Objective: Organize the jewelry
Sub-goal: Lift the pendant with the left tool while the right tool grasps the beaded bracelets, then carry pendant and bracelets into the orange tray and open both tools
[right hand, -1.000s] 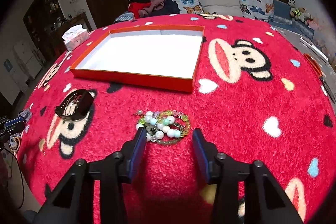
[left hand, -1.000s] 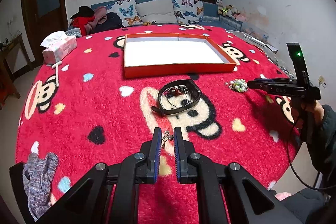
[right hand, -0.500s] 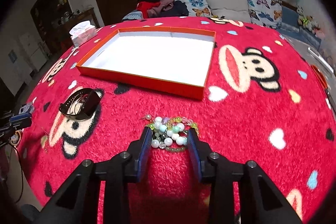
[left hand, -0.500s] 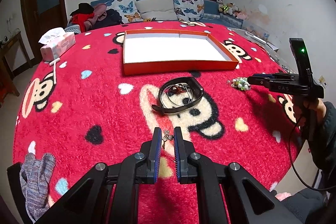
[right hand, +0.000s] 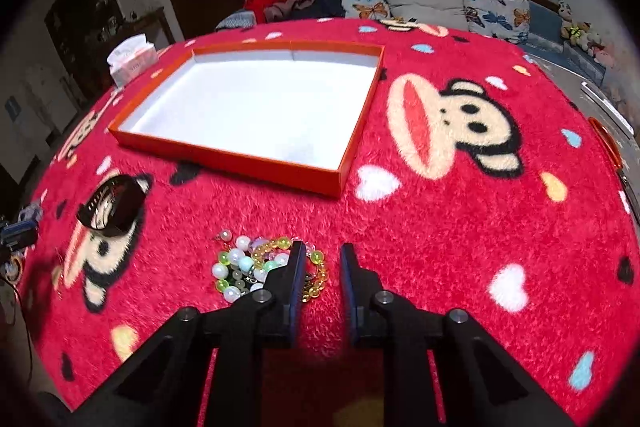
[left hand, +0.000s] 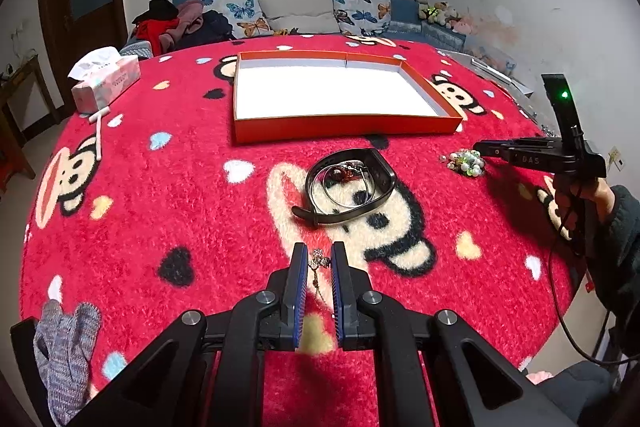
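Note:
My left gripper (left hand: 319, 261) is shut on a small gold chain pendant (left hand: 319, 259) that hangs between its pads above the red carpet. A black band with silver rings inside it (left hand: 349, 183) lies ahead of it. The orange tray with a white floor (left hand: 338, 95) sits beyond and is empty. My right gripper (right hand: 322, 261) is narrowly open; its left finger rests over the right side of a pile of bead bracelets (right hand: 260, 269), most of which lies to its left. In the left wrist view the beads (left hand: 464, 163) sit at the right gripper's tip.
A tissue box (left hand: 106, 79) stands at the far left of the round table. A grey glove (left hand: 64, 343) lies at the near left edge. The tray (right hand: 256, 107) and black band (right hand: 110, 205) also show in the right wrist view. A sofa with cushions (left hand: 304, 11) is behind.
My right gripper has narrowed from wide open and shifted right, so the beads now lie mostly left of it. My left gripper has lifted slightly with the pendant.

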`<state>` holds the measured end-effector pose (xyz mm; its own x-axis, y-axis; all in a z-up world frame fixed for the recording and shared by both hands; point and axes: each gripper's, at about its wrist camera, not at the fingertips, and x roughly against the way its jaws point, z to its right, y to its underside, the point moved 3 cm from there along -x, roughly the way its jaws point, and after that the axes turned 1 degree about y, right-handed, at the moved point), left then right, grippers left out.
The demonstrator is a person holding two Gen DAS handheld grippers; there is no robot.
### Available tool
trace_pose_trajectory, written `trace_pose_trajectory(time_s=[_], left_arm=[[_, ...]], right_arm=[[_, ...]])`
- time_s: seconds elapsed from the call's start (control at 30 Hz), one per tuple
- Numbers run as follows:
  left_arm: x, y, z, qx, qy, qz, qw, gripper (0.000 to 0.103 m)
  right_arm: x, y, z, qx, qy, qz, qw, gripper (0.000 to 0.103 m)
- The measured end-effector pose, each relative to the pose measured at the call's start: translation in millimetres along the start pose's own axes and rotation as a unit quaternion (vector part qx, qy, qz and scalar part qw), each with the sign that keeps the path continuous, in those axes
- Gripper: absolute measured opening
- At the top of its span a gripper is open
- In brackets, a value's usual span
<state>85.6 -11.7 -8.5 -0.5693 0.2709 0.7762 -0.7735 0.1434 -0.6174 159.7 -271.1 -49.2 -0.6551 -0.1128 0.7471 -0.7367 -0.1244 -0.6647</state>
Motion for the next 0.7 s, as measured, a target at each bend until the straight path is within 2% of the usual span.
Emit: trace_pose_trajectory(time_s=[0.17, 0.4, 0.7], left_arm=[[-7, -2, -3, 0.003, -0.003, -0.008, 1.0, 0.012], [-9, -5, -7, 0.01, -0.007, -0.007, 0.9999, 0.012], [23, -24, -12, 0.005, -0.024, 0.036, 0.9991, 0.012]], right_arm=[[-10, 0, -2, 0.011, -0.005, -0.006, 1.0, 0.018], [-7, 1, -3, 0.015, -0.01, 0.003, 1.0, 0.01], [48, -16, -18, 0.027, -0.016, 0.071, 0.997, 0.01]])
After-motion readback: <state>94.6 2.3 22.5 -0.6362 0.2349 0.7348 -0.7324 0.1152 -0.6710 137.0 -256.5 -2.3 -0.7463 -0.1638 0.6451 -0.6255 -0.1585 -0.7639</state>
